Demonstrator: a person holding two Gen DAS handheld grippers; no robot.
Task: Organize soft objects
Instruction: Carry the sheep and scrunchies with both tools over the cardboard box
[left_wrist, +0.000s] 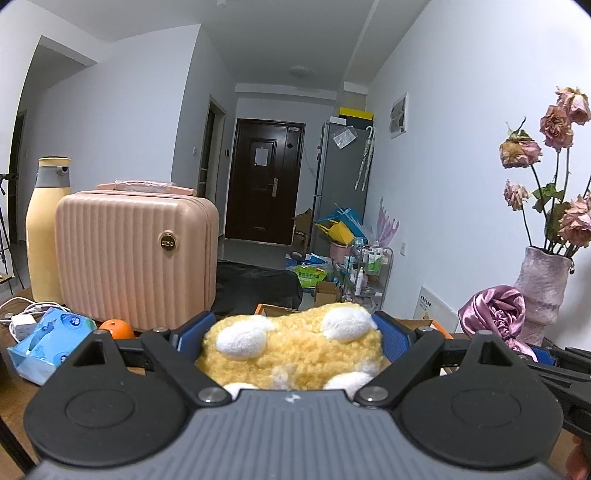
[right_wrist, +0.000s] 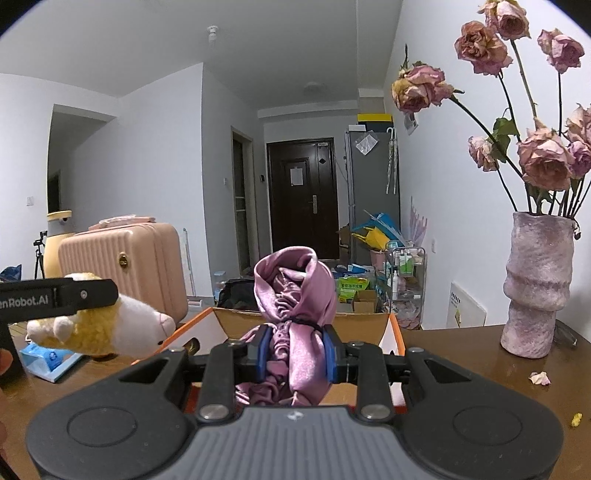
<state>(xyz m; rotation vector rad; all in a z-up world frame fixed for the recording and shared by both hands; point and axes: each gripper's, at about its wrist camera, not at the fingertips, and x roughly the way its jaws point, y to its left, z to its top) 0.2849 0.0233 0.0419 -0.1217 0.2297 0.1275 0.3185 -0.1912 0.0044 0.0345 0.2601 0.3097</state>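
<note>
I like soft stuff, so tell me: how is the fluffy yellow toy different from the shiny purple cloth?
The plush toy is fuzzy yellow with white patches; the satin cloth is smooth, shiny purple. The plush toy is a plump stuffed animal with a snout; the satin cloth is a bunched, wrinkled bundle. The plush toy fills the widely spread left hand-held gripper; the satin cloth is pinched in the narrow right hand-held gripper. Both are soft and held up near the cardboard box.
</note>
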